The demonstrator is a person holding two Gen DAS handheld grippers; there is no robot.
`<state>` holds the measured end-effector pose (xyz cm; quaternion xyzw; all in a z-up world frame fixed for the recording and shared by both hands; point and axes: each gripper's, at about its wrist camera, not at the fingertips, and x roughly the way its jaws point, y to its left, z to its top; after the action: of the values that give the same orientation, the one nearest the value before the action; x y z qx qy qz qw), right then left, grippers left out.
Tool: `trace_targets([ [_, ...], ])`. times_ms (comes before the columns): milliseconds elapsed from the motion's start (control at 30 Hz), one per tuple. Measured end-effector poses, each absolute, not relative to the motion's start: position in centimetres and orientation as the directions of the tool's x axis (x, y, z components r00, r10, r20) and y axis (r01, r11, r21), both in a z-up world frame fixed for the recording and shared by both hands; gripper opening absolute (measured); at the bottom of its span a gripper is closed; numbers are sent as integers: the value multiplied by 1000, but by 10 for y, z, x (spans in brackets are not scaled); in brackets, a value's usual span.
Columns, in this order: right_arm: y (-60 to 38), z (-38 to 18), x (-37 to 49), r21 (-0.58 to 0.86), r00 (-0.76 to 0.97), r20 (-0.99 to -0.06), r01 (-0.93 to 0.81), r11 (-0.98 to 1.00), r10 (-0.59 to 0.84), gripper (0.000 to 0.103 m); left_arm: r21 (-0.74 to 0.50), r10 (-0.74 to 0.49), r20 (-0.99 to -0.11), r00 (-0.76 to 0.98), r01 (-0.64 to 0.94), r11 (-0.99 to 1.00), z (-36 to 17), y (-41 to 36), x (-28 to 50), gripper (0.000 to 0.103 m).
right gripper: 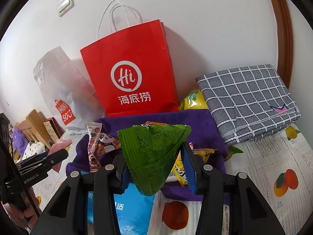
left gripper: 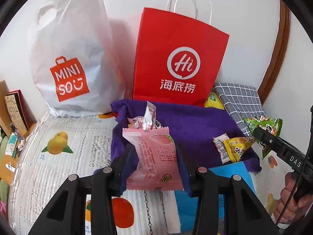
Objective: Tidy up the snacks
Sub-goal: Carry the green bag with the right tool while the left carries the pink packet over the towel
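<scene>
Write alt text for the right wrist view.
The right tongs grip a green triangular snack packet above a purple cloth strewn with snacks. Behind stand a red paper bag and a folded grey checked cloth.

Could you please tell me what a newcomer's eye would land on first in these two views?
Probably the red paper bag standing against the wall, with the white Miniso bag to its left. Nearer, the left gripper pinches a pink snack packet, and the right gripper a green triangular one.

1. A pink snack packet (left gripper: 154,156) with a peach print is upright, pinched at both sides.
2. A green triangular snack packet (right gripper: 154,156) is gripped likewise.
3. Small loose snacks (left gripper: 230,148), perhaps candies, lie on purple cloth (left gripper: 195,125).
</scene>
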<state>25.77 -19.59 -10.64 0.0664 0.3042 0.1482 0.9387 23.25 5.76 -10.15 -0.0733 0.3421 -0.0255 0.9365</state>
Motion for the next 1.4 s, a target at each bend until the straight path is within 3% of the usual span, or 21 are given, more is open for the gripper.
trace_targets([
  [900,-177,-122,261,189,758,-566,-261,947,322,46,-191,-144,-656,741,22,981,-112,53,241,41],
  [1400,-163,-139,271,171,702,-629,-295,940,334,46,-209,-162,-660,734,28,977,-121,56,249,41],
])
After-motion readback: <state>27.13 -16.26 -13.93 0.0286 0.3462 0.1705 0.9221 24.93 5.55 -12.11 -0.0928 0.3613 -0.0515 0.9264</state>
